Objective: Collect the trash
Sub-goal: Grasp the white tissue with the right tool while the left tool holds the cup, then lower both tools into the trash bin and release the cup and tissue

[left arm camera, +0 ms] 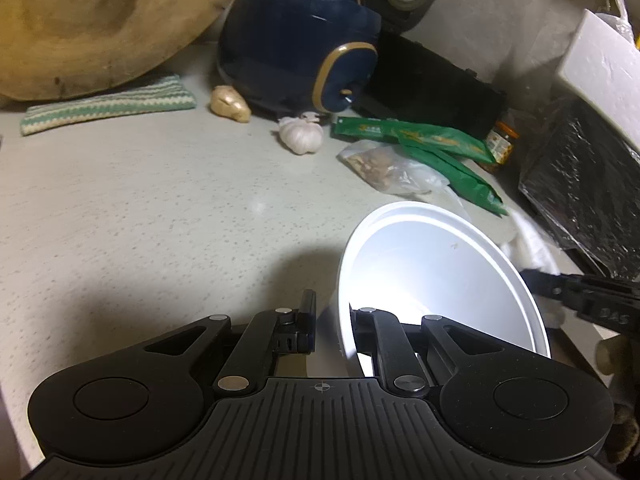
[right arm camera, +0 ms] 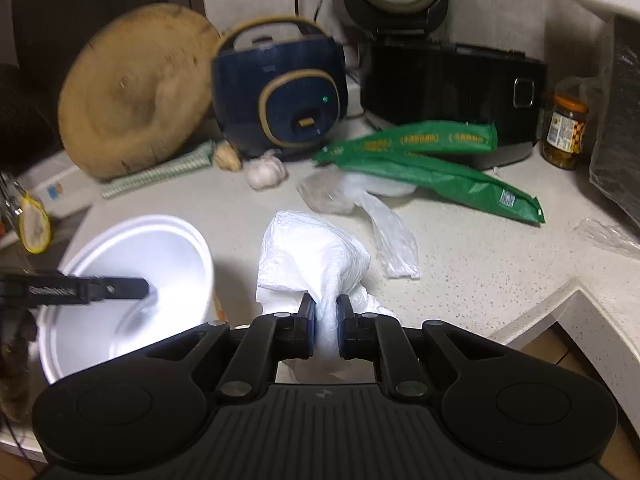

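Speckled kitchen countertop (right arm camera: 500, 264) carries the job. Left gripper (left arm camera: 332, 320) pinches the rim of an empty white bowl (left arm camera: 440, 280); right gripper (right arm camera: 326, 320) clamps a crumpled white tissue (right arm camera: 312, 252), not yet dropped in. Clear plastic bag (right arm camera: 392, 236) remains. Only the right view shows the tissue grip.

Each tool (left arm camera: 330, 322) (right arm camera: 326, 320) is matte black: a ribbed central plate, two rounded housings with circular discs, silver pivot screws on jointed linkage arms, flat fingers (left arm camera: 307, 320).
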Demonstrator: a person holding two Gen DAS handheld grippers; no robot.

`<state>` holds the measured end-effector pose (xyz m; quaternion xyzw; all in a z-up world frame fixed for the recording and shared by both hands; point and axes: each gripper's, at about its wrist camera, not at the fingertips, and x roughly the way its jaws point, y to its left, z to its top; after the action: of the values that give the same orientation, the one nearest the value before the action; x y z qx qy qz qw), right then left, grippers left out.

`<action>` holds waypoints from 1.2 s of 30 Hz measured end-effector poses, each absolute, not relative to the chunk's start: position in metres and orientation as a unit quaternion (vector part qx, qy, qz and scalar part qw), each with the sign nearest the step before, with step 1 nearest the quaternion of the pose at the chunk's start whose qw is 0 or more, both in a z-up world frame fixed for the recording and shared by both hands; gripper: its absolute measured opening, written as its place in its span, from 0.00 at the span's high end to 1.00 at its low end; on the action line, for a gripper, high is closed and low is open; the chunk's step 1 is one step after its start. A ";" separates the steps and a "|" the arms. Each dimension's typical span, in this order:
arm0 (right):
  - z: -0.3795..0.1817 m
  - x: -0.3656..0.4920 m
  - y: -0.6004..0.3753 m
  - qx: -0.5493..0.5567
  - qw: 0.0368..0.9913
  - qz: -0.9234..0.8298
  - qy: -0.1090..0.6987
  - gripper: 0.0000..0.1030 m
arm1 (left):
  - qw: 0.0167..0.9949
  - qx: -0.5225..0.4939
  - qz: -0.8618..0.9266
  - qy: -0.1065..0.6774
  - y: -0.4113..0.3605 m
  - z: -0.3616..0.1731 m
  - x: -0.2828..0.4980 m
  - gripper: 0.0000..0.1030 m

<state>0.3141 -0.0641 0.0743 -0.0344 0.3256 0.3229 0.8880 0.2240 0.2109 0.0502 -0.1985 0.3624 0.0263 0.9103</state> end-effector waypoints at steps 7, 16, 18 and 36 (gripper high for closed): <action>0.075 0.305 -0.074 -0.042 0.892 0.336 0.301 0.89 | 0.907 -0.168 0.055 0.383 0.205 0.051 0.216 0.88; 0.045 0.316 -0.066 -0.064 0.892 0.330 0.301 0.29 | 0.907 -0.151 0.068 0.388 0.205 0.051 0.221 0.88; 0.038 0.318 -0.059 -0.070 0.889 0.331 0.308 0.29 | 0.906 -0.150 0.069 0.389 0.206 0.051 0.221 0.88; 0.051 0.295 -0.116 0.026 0.882 0.349 0.316 0.92 | 0.913 -0.153 0.041 0.377 0.180 0.063 0.219 0.89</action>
<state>0.2946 -0.1162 0.0505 0.0260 0.3160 0.3491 0.8818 0.2192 0.1798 0.0633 -0.1528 0.3769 0.0414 0.9126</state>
